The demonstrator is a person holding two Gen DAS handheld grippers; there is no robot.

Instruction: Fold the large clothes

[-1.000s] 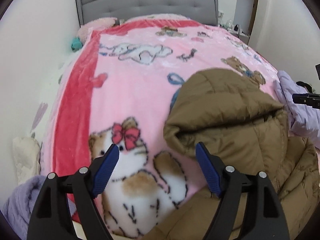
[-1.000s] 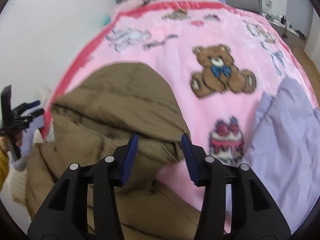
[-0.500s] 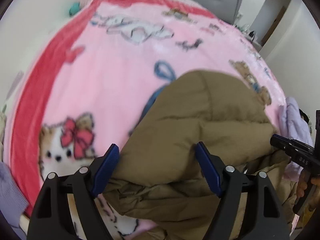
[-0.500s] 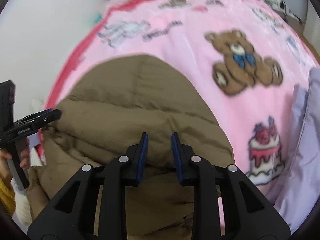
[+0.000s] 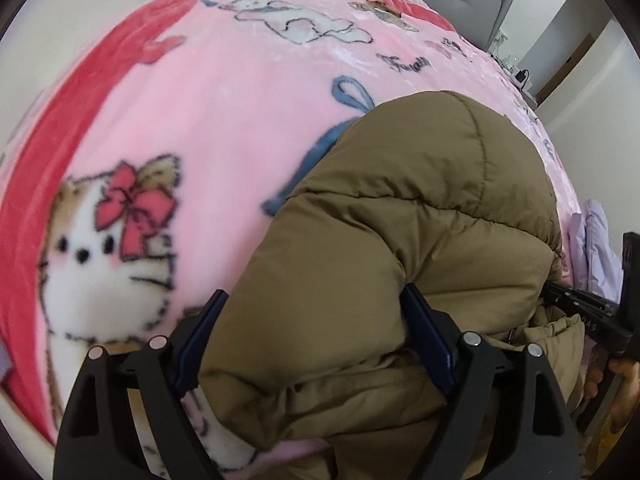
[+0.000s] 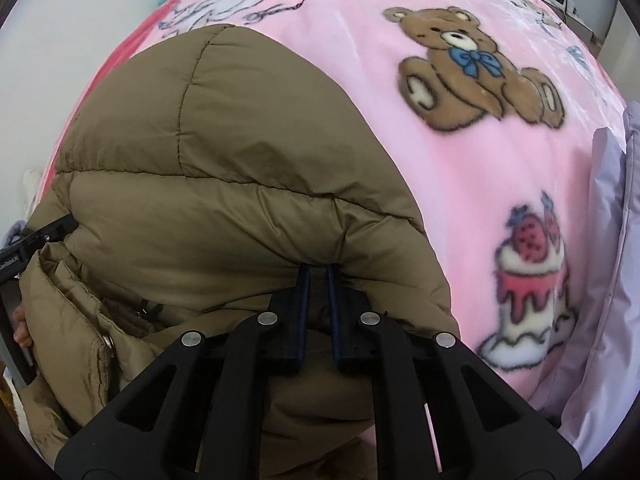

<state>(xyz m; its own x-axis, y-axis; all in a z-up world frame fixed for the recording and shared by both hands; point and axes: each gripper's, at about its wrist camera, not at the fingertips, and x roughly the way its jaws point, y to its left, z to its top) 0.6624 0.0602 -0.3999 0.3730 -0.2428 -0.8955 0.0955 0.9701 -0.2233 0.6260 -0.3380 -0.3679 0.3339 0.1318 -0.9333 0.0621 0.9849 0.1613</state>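
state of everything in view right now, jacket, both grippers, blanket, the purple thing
brown puffer jacket: bunched on the bed, hood puffed up
left gripper: open, fingers straddling a jacket fold
right gripper: shut on the hood edge
pink cartoon-print fleece blanket: spread flat under the jacket
lilac garment: crumpled beside the jacket

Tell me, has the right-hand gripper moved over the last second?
Yes. The right gripper pushed forward to the brown jacket's hood and closed on it; the blanket's teddy bear looms nearer.
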